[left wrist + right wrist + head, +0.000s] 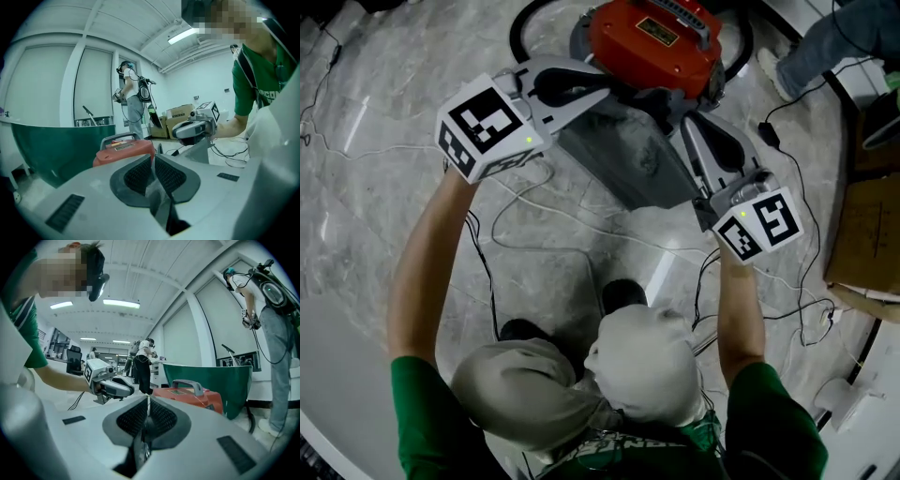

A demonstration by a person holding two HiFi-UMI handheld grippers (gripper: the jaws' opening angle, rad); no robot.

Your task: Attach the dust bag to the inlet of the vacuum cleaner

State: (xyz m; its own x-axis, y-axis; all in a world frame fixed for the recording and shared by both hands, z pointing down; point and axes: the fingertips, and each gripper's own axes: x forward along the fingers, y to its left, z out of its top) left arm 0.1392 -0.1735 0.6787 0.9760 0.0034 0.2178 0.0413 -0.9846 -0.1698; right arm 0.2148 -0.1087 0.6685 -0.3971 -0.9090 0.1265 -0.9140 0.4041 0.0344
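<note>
Dust bag (628, 164), grey and limp, hangs stretched between the two grippers on the near side of the vacuum (652, 42), above the floor (375, 187). Its far edge reaches the vacuum's near face; whether it sits on the inlet cannot be seen. The floor is pale marble-patterned tile. A green tub (56, 145) stands beyond the vacuum in both gripper views. The vacuum is a red unit with a grey handle on top, and a black hose (520, 33) curves round its far left side. A cardboard box (867, 225) lies at the right edge of the head view. The left gripper (581, 89) holds the bag's left upper corner, just beside the vacuum's left side. In the left gripper view its jaws are closed on a fold of the grey fabric (157, 192), which bunches between the pads. The right gripper (698, 127) holds the bag's right edge, near the vacuum's right side. In the right gripper view its jaws are pressed together on a thin strip of the bag (145, 427). Thin cables (581, 220) trail across the floor below the bag, between the person's arms.
</note>
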